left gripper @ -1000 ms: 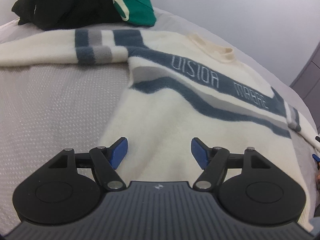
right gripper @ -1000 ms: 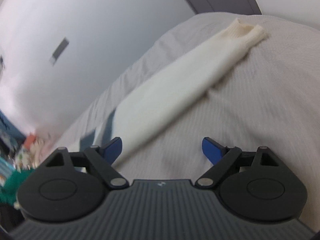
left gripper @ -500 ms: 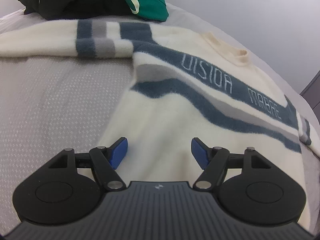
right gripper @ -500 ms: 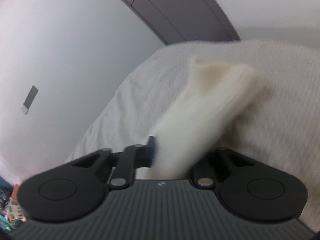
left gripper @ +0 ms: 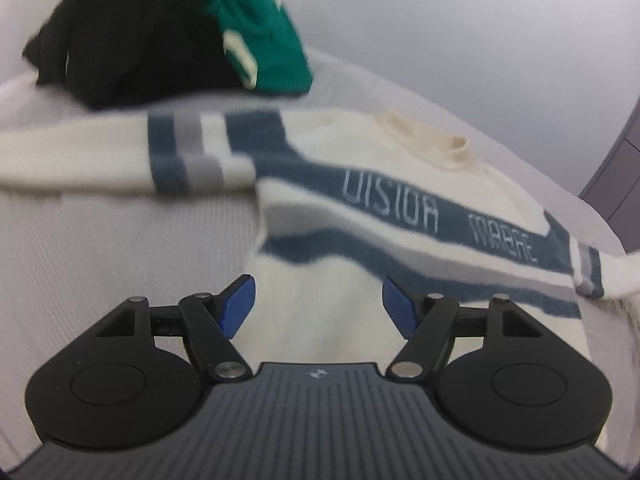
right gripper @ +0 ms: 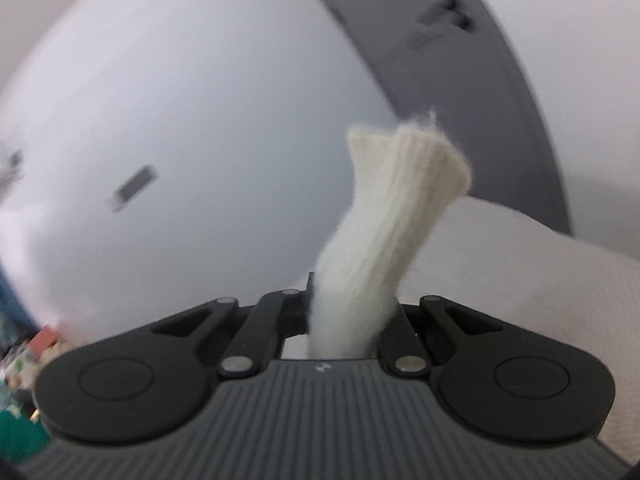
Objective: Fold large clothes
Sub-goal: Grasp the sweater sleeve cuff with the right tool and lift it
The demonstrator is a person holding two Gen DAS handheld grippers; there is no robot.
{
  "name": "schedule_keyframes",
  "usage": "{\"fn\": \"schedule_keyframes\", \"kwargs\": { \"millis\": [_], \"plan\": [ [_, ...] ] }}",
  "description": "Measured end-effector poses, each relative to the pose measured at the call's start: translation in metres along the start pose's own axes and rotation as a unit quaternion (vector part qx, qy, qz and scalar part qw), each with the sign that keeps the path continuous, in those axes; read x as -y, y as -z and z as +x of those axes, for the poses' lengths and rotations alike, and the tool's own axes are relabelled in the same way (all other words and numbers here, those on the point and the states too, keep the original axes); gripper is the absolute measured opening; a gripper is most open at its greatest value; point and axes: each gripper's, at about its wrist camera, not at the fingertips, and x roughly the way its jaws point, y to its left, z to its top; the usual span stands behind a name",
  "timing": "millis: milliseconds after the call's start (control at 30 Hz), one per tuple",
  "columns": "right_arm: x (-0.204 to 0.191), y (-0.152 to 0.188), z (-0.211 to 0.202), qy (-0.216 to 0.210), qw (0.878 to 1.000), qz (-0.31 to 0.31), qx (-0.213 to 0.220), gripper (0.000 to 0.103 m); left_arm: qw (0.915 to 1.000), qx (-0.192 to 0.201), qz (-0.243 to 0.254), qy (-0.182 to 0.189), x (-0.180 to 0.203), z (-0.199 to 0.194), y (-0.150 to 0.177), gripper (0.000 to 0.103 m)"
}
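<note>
Claw check: right claw (right gripper: 352, 320), wide apart a second ago, now pinches the sleeve cuff (right gripper: 404, 184) and lifts it off the bed (right gripper: 520, 272). Sweater (left gripper: 360, 208) lies flat there; left claw (left gripper: 318, 304) hovers spread above its hem. Sleeve fold-in likely starting.

Left wrist view sat low over the bed (left gripper: 100, 240), facing across the sweater (left gripper: 320, 264) toward the wall. Right wrist view tilted upward, close on the sleeve (right gripper: 384, 240). Shared: sweater, bed.
</note>
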Motion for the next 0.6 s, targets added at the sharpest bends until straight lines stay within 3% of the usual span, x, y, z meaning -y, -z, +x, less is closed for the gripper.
{"fn": "schedule_keyframes", "kwargs": {
  "millis": [167, 333, 467, 600],
  "plan": [
    [-0.102, -0.017, -0.037, -0.079, 0.995, -0.056, 0.013, 0.01, 0.9993, 0.029, 0.01, 0.022, -0.012, -0.025, -0.013, 0.075],
    [-0.193, -0.016, -0.088, -0.156, 0.98, -0.12, 0.017, 0.01, 0.998, 0.048, 0.002, 0.042, -0.03, -0.042, -0.016, 0.075],
    [-0.258, 0.007, -0.113, -0.203, 0.962, -0.181, 0.009, 0.01, 0.9968, 0.051, -0.011, 0.061, -0.05, -0.05, -0.015, 0.075],
    [-0.314, 0.055, -0.132, -0.232, 0.934, -0.272, 0.009, 0.01, 0.9966, 0.061, 0.004, 0.055, -0.06, -0.061, -0.013, 0.075]
  ]
}}
